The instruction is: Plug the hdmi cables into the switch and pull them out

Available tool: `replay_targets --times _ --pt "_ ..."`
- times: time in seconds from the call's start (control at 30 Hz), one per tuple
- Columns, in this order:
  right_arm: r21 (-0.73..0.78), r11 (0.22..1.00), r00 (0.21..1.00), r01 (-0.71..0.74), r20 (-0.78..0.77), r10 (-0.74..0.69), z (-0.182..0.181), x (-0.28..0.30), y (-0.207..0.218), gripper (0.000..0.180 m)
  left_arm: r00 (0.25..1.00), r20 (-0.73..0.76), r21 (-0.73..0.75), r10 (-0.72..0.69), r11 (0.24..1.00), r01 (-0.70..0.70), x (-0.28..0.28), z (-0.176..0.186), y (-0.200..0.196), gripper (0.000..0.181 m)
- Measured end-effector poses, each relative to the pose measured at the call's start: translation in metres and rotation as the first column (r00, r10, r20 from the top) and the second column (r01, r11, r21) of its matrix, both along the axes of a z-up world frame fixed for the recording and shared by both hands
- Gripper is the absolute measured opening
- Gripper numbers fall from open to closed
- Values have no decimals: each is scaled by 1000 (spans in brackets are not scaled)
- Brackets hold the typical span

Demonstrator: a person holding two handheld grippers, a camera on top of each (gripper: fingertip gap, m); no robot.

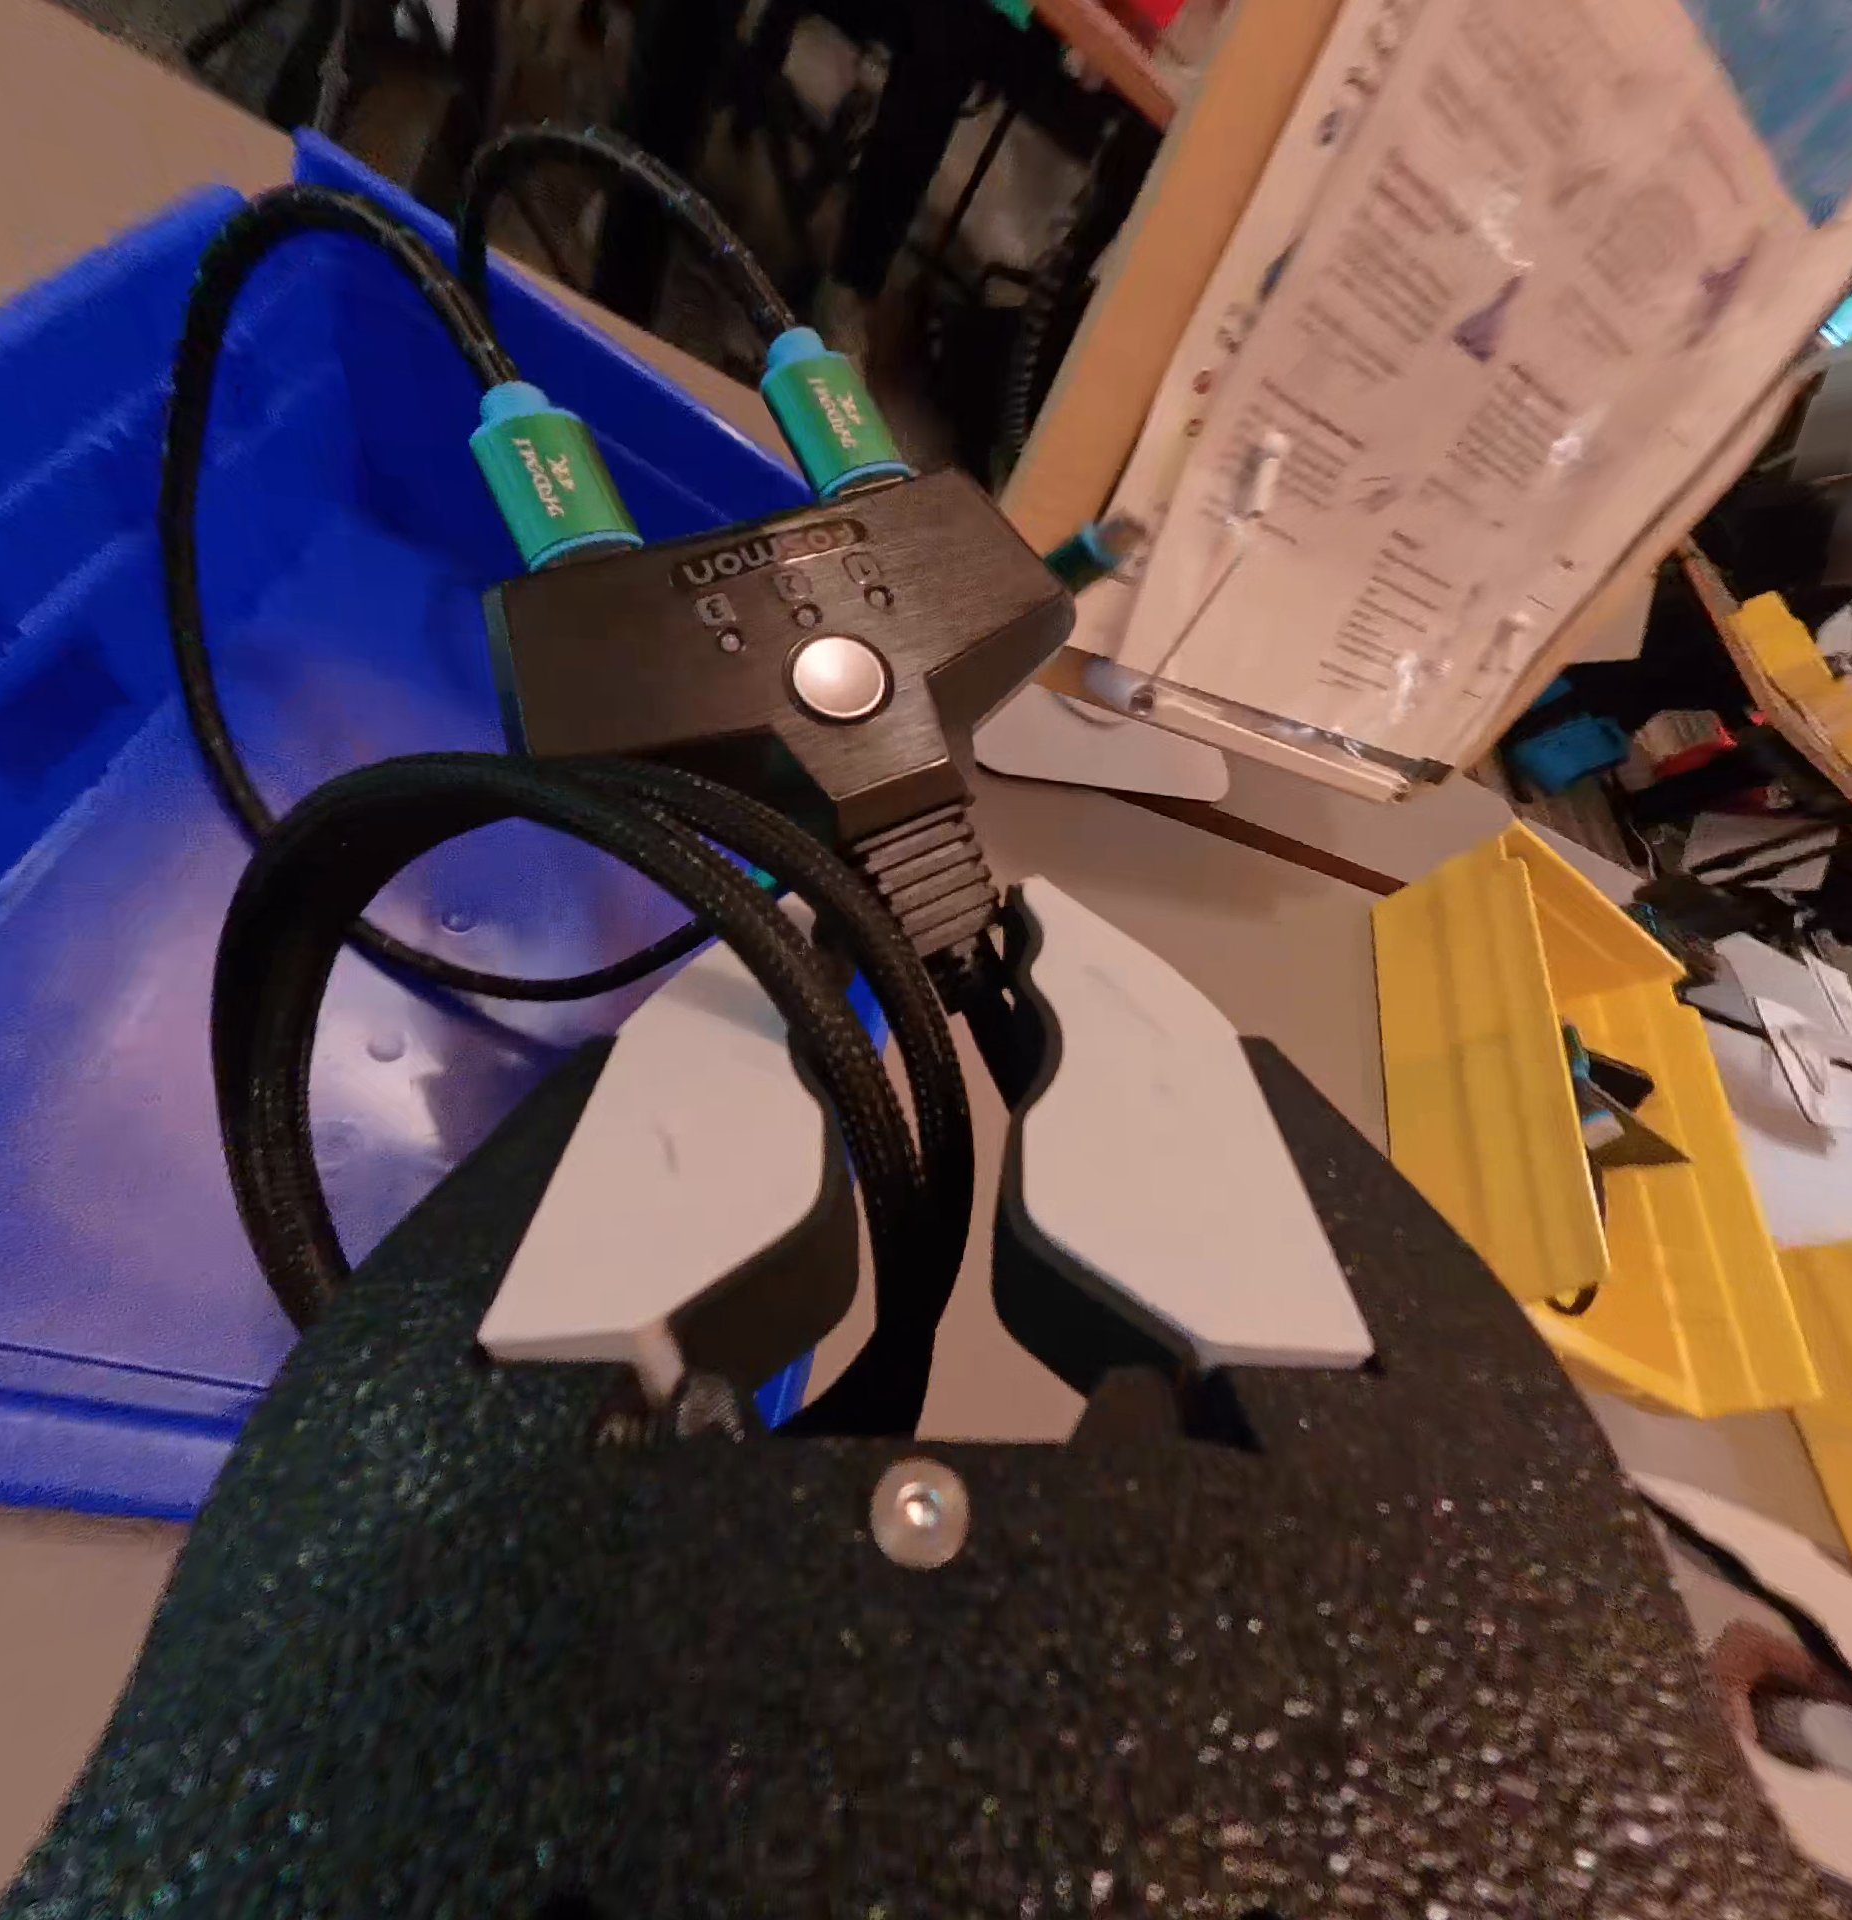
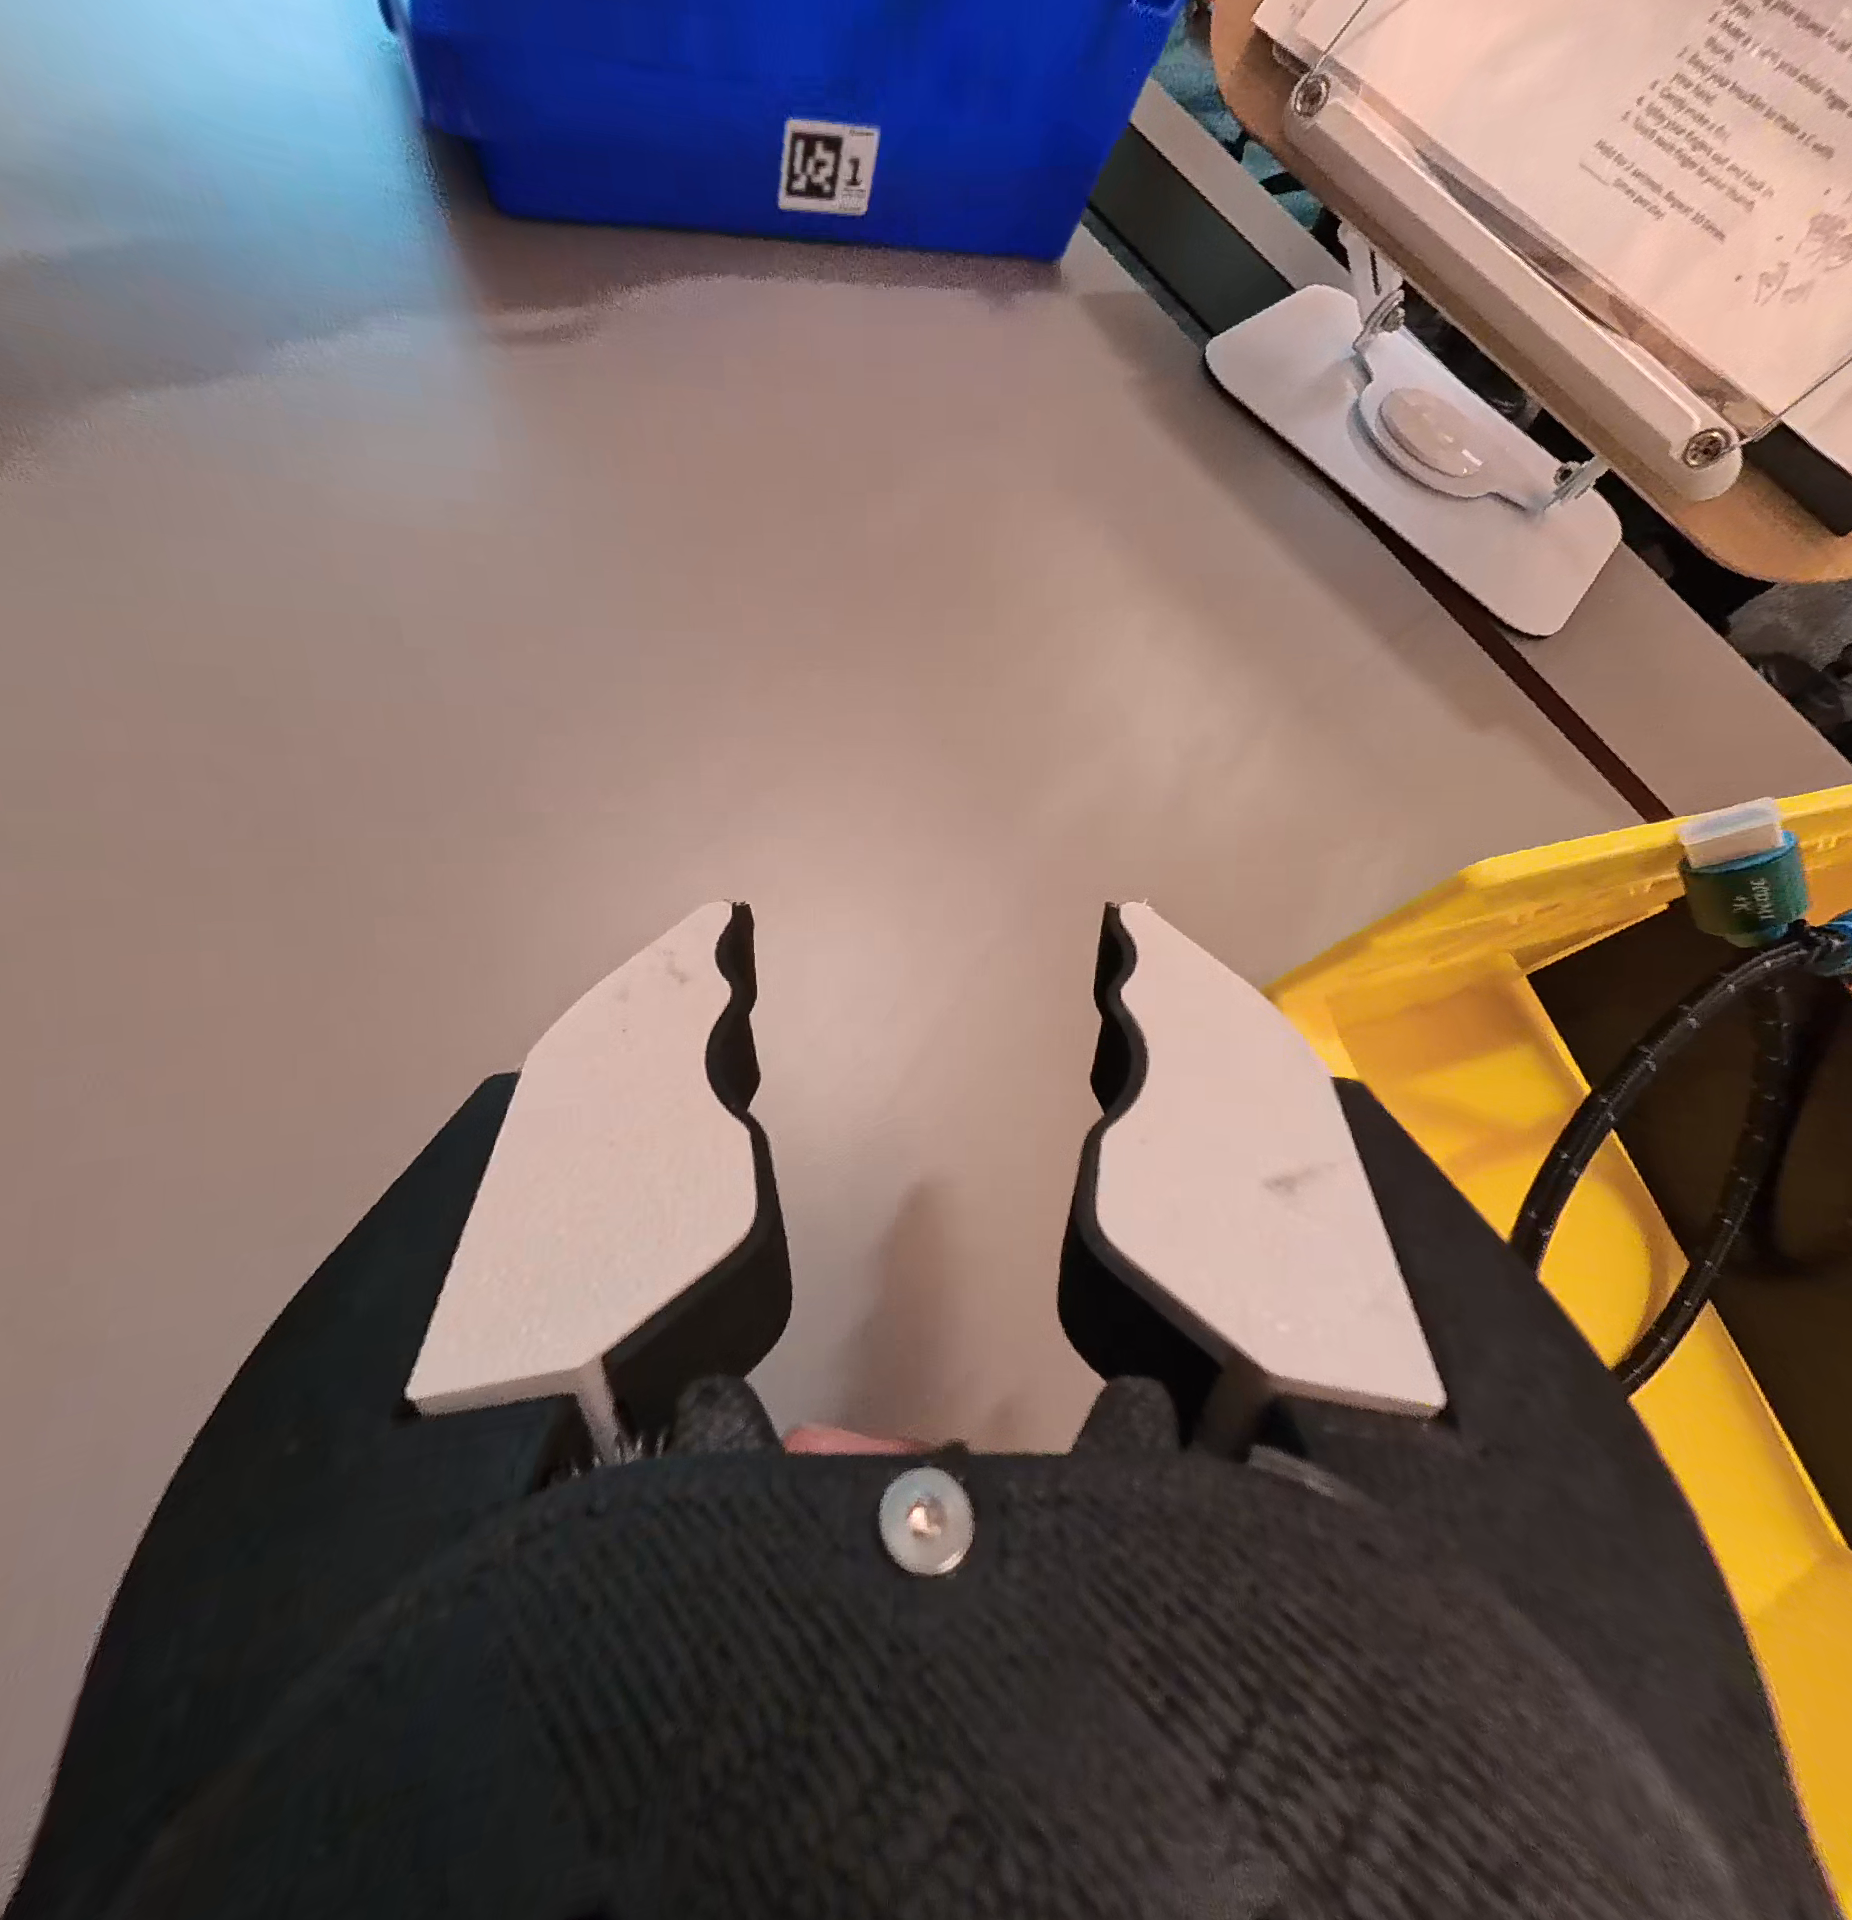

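Note:
My left gripper (image 1: 989, 940) is shut on the ribbed cable neck of the black HDMI switch (image 1: 787, 634) and holds it up above the table. Two green HDMI plugs sit in the switch's far edge, one on the left (image 1: 553, 483) and one on the right (image 1: 834, 421); their black braided cables loop back over the blue bin. The switch's own braided cable (image 1: 309, 1039) coils by my left finger. My right gripper (image 2: 927, 914) is open and empty over the bare grey table (image 2: 693, 623). A third green HDMI plug (image 2: 1737, 868) rests on the yellow bin's rim, its cable hanging inside.
A blue bin (image 1: 101, 727) stands at the left; in the right wrist view it (image 2: 776, 114) is at the table's far side. A yellow bin (image 2: 1473, 1091) is at the right. A white stand (image 2: 1421, 457) holding a printed sheet (image 1: 1473, 364) stands at the back right.

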State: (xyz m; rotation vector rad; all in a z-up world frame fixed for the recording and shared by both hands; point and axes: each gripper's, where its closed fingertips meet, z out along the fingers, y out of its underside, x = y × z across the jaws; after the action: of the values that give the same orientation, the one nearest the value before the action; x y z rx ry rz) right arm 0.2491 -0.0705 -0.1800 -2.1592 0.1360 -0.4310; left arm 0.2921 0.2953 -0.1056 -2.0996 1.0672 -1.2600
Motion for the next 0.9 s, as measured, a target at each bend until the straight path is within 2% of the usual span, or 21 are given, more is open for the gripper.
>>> replay_targets --times 0.13,0.3,0.4,0.5,0.6,0.7,0.8,0.9 --pt "-8 1000 1000 9 12 -9 0 1 1 63 985 164 56 -49 998 40 -18 31 -8 27" --pt "28 1000 1000 1 25 -2 7 -2 6 63 938 322 298 -127 954 27 -41 96 -28 26" --pt "140 990 1000 -16 -1 17 24 -7 13 64 904 364 492 -223 870 17 -59 138 -51 26" --pt "362 931 996 -33 -63 60 65 -20 20 67 868 314 688 -384 722 70 -77 158 -85 26" --pt "604 792 972 -90 -120 202 116 -51 25 70 799 252 776 -545 607 170 -96 153 -123 26" --pt "741 665 926 -96 -179 333 151 -82 33 71 724 179 827 -666 501 257 -113 128 -155 26" --pt "755 650 912 -85 -204 356 154 -95 46 71 649 93 870 -755 379 316 -130 93 -185 26" --pt "747 665 889 12 -312 335 138 -83 58 71 579 -34 906 -815 219 361 -146 55 -207 25"
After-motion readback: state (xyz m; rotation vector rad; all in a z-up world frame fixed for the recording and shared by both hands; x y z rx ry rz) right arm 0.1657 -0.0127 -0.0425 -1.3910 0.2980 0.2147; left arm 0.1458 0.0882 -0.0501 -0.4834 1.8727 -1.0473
